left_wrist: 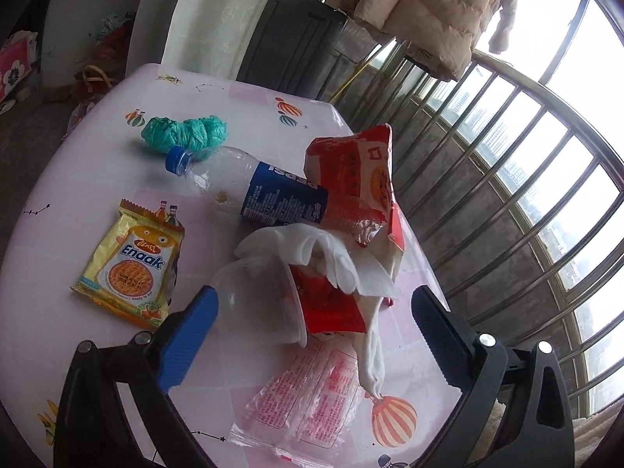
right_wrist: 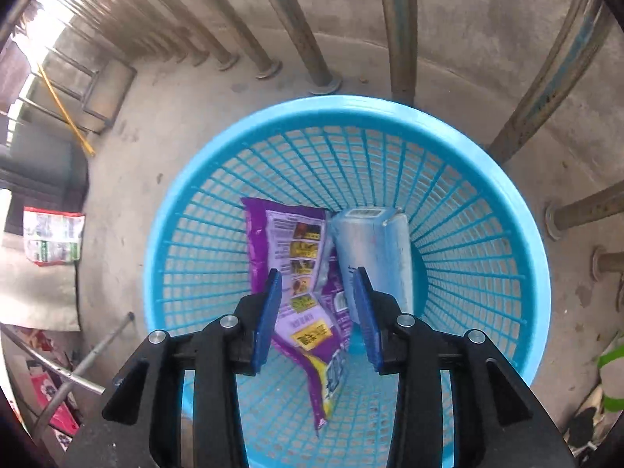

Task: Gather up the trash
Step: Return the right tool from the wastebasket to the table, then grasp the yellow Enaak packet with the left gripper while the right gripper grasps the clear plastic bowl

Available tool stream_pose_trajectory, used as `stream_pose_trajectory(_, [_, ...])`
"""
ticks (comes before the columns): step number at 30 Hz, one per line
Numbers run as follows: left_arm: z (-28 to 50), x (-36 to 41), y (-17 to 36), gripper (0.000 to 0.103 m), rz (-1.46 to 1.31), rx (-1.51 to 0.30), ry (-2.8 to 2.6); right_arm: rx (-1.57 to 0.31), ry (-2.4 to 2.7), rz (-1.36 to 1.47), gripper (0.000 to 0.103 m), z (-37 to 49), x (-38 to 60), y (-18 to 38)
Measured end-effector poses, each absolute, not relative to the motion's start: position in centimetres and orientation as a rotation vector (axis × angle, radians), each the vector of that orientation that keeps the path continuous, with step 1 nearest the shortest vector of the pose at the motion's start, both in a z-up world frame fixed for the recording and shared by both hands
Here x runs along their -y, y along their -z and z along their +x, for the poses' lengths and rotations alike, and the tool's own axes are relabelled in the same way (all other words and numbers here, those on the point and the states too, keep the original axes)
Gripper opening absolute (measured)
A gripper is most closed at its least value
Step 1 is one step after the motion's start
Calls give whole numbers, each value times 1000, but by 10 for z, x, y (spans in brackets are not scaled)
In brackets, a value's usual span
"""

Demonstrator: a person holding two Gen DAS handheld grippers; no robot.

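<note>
Right tongs (right_wrist: 316, 308) point steeply down into the round blue plastic mesh basket (right_wrist: 518, 210) on the concrete floor by metal railing posts, blades apart astride a purple snack wrapper (right_wrist: 300, 273) without pressing it; a pale blue carton (right_wrist: 374, 241) leans beside it. Left tongs (left_wrist: 312, 331) tilt down over the pink patterned desk (left_wrist: 78, 234), spread wide around a clear plastic cup (left_wrist: 257, 304) stuffed with red wrapper and white tissue. Behind lie a Pepsi bottle (left_wrist: 249, 187), yellow noodle packet (left_wrist: 132, 265), crumpled green bag (left_wrist: 183, 130).
</note>
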State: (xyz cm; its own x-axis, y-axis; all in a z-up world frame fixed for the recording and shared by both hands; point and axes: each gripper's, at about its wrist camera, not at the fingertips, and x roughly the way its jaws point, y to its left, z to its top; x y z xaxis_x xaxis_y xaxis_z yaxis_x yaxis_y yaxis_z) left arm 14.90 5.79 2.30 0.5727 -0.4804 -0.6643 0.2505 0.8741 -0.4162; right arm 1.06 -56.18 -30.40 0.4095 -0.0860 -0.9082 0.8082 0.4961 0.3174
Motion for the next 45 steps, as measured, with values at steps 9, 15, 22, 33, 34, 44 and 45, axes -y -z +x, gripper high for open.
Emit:
stream_pose_trajectory(9, [120,-72,-42,97,-215,-784,355,-790,506,829,57,3,486,210])
stream_pose_trajectory(15, [100,-86,-45,97,-176,-750,313,-618,331,718,57,-1,427,124])
stream_pose_trajectory(22, [81,-115,-45,97,-194,-697,267,-492,13,614,57,13,347,53])
stream_pose_trajectory(33, [80,-156,-33,77,-293,-657,278,-627,-399,487,53,64,181,40])
stream_pose_trajectory(34, [82,-158,-31,75,-308,-661,289,-646,-426,478,51,70,169,43])
stream_pose_trajectory(44, [120,-164,-6,36,-296,-703,376,-820,-559,293,41,118,48,57])
stream_pose_trajectory(45, [125,-163,-2,35,-296,-716,383,-832,-566,283,41,124,43,59])
